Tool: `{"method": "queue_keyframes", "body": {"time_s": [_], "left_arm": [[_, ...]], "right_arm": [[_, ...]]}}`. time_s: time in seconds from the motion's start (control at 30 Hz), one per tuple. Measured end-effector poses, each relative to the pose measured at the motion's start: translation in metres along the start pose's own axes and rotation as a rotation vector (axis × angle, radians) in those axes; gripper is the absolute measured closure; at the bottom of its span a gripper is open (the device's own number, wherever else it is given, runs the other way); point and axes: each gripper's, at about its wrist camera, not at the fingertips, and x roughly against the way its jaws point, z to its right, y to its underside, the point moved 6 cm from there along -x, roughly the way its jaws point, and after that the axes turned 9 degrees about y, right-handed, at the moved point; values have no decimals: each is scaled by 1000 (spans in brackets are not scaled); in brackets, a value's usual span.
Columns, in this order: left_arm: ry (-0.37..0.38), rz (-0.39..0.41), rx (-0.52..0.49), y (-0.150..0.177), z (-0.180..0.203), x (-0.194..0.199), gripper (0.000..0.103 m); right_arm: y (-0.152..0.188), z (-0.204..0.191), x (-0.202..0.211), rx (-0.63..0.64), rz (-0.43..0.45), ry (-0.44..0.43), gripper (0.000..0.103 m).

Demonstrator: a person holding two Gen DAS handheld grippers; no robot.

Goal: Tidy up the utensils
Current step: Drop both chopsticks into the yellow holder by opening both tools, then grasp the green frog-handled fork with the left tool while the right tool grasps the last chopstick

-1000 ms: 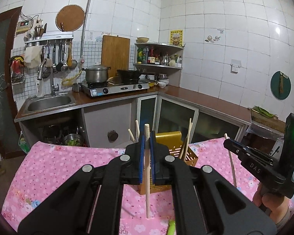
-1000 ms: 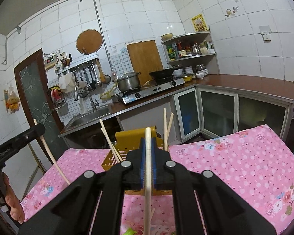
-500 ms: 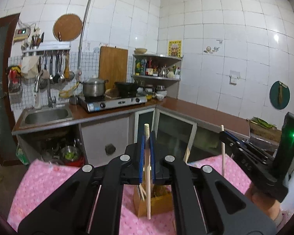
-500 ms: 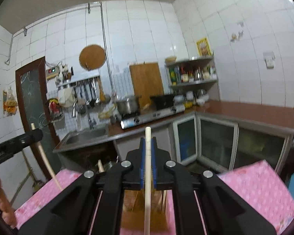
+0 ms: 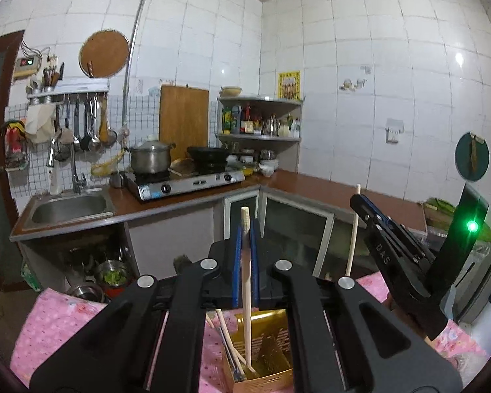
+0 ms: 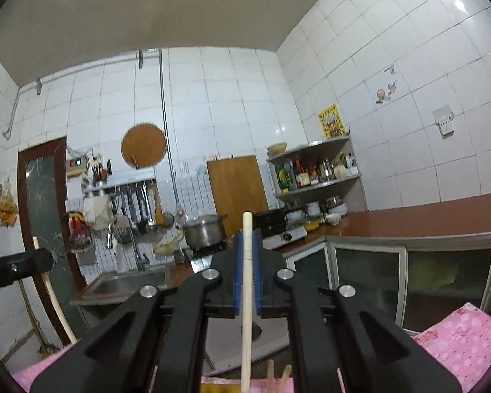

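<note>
My left gripper is shut on a pale wooden chopstick held upright; its lower end dips into the yellow utensil holder on the pink cloth, where other chopsticks lean. In the right wrist view my right gripper is shut on a second wooden chopstick, upright above the holder's rim. The left wrist view shows the right gripper at the right with its chopstick. The left gripper and its chopstick show at the left edge of the right wrist view.
A table with a pink flowered cloth carries the holder. Behind it runs an L-shaped brown counter with a sink, a gas stove, a pot and a corner shelf of bottles.
Both grippers have risen and moved forward over the yellow holder with their chopsticks. The holder has slid from the middle to the bottom of both views, and the right view has tilted upward.
</note>
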Motion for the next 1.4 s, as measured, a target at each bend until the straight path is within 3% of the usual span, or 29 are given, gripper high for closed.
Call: {"method": "queue_keyframes", "body": {"time_s": [0.2, 0.3, 0.43, 0.47, 0.5, 0.57, 0.63, 0.73, 0.8, 0.9, 1.17, 1.4], "left_arm": [[14, -76, 32, 52, -14, -30, 99], [6, -99, 50, 69, -22, -35, 99], [11, -165, 94, 88, -31, -40, 99], [6, -173, 96, 90, -33, -38, 99], [3, -184, 96, 93, -34, -37, 95], [3, -208, 110, 99, -36, -29, 74], [-6, -199, 135, 104, -42, -14, 36], [-24, -199, 165, 116, -49, 8, 15], [-28, -232, 186, 132, -57, 21, 8], [-43, -287, 206, 159, -65, 36, 5], [-46, -463, 191, 226, -63, 54, 5], [12, -523, 164, 250, -36, 63, 5]], "right_arm": [[48, 7, 2, 80, -125, -3, 97], [57, 3, 11, 144, -138, 2, 97], [67, -4, 20, 159, -247, -22, 96], [71, -6, 22, 169, -288, -19, 92], [73, -6, 27, 170, -307, -18, 77], [74, -6, 38, 169, -316, -10, 53], [75, -5, 54, 174, -329, -4, 52], [86, 1, 77, 170, -380, 32, 52], [100, 9, 94, 145, -438, 70, 48], [122, 17, 117, 149, -491, 114, 41], [180, 36, 155, 191, -624, 200, 37], [198, 55, 174, 208, -687, 259, 36]]}}
